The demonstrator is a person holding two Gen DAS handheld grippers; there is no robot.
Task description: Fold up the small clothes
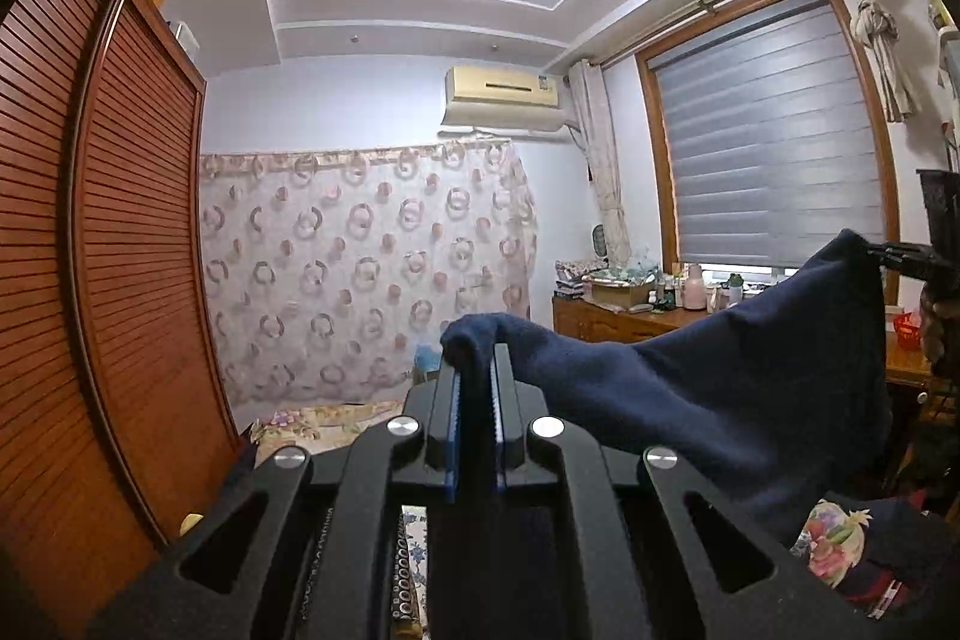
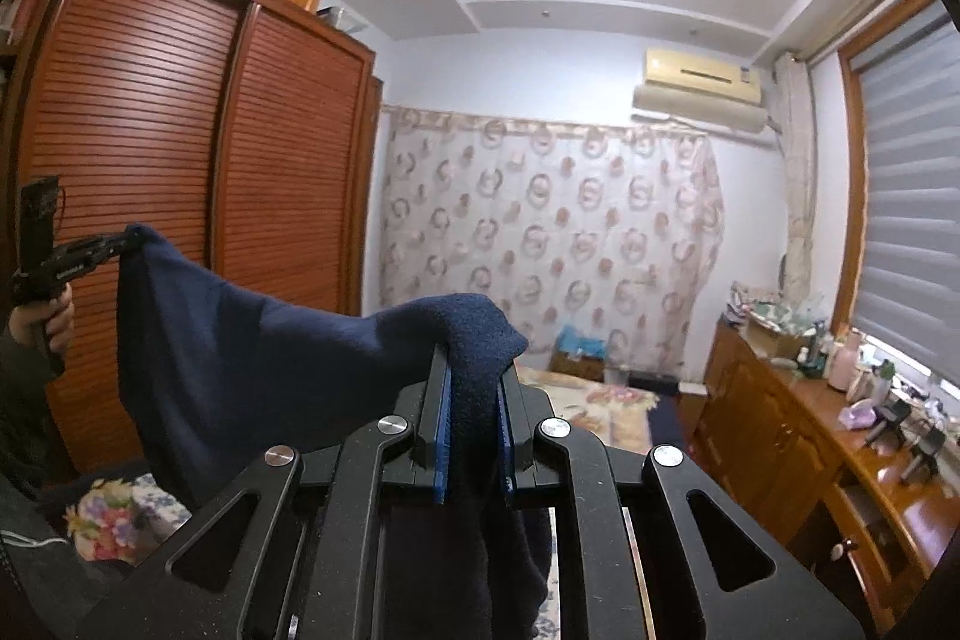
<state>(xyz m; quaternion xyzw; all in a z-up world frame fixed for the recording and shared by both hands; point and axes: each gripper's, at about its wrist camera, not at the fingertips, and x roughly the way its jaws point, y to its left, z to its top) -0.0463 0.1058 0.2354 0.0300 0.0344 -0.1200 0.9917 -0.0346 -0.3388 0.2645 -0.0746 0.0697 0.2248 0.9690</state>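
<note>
1. Left claw (image 1: pixel 475 370): clenched on one top corner of the navy cloth (image 1: pixel 720 388); fabric bunches up over the pads.
2. Cloth hangs in the air btwn both claws, above the flowered bed (image 2: pixel 600 400), top edge sagging in the middle, rest draping down.
3. Right claw (image 2: pixel 475 388): clenched on the other corner, w/ a thicker wad of fabric jammed btwn the pads.
4. Handling, my read: light, soft, fleecy knit, no stiffness, so it droops wherever unsupported. Not slippery, not fragile.
5. Where to hold: corners/edge hems, as now. Keep the top edge taut or it sags & the fold goes crooked.
6. Risk: bunched grip may hide a 2nd layer; can't tell which garment it is.
</note>
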